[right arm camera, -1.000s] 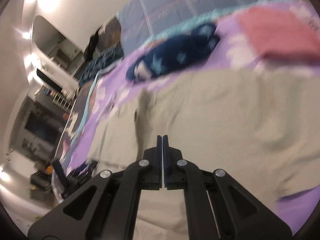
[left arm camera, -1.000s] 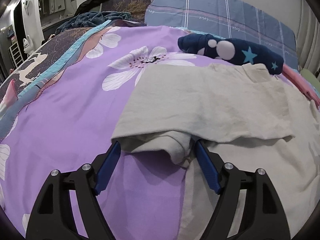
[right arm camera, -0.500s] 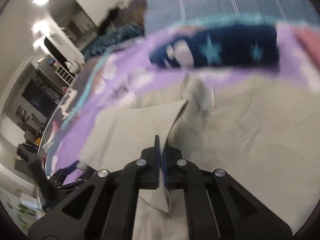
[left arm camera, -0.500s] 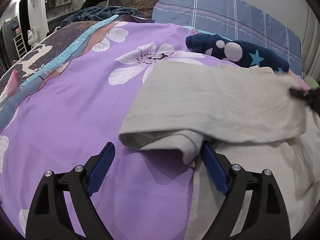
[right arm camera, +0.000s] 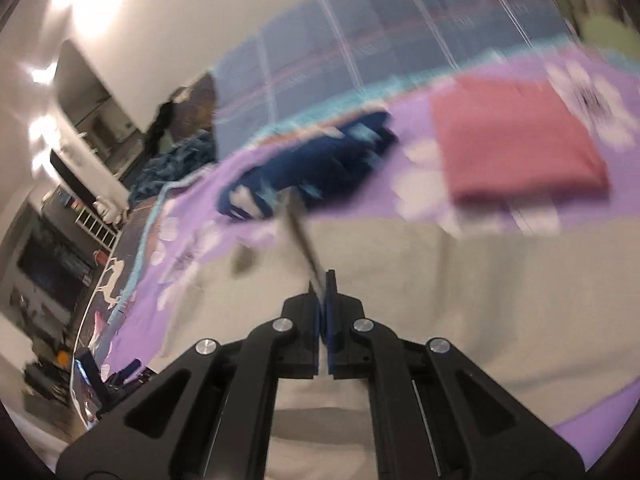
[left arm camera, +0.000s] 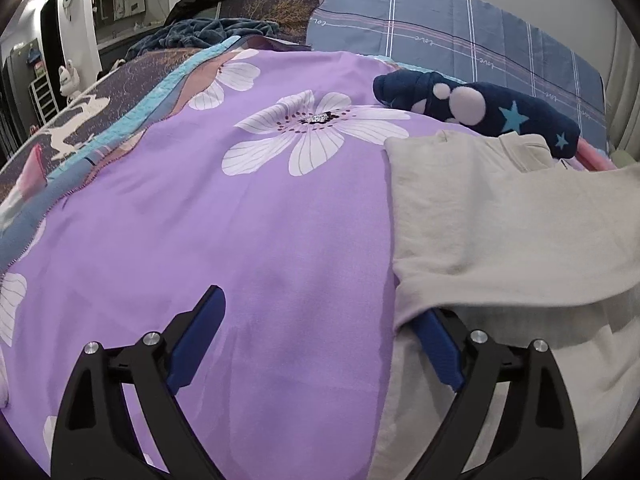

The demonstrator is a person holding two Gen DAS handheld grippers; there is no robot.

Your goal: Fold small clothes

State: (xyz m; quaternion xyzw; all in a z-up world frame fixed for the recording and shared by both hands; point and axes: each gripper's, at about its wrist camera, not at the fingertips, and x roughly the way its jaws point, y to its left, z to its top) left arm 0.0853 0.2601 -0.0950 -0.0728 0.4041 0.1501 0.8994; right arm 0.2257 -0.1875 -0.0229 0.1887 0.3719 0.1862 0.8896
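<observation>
A beige garment [left arm camera: 500,220] lies on the purple flowered sheet [left arm camera: 240,220], its left side folded over onto itself. My left gripper [left arm camera: 316,312] hovers low over the sheet with its jaws opening wide. Only sheet lies between the fingers, and the fold's lower corner drapes over the right finger [left arm camera: 438,348]. In the blurred right wrist view my right gripper [right arm camera: 322,280] is shut on a thin edge of the beige garment [right arm camera: 460,300], which rises taut from the pads.
A navy star-patterned garment [left arm camera: 480,108] lies just beyond the beige one, before a blue plaid pillow [left arm camera: 440,40]. A folded pink cloth [right arm camera: 516,148] sits at the far right. Dark blankets [left arm camera: 208,32] are heaped at the back left, where the bed's edge drops off.
The left jaws widened and the sleeve once between them is gone. The beige fold shifted right. The right gripper swung with the pinched edge, its view turning towards the pink cloth.
</observation>
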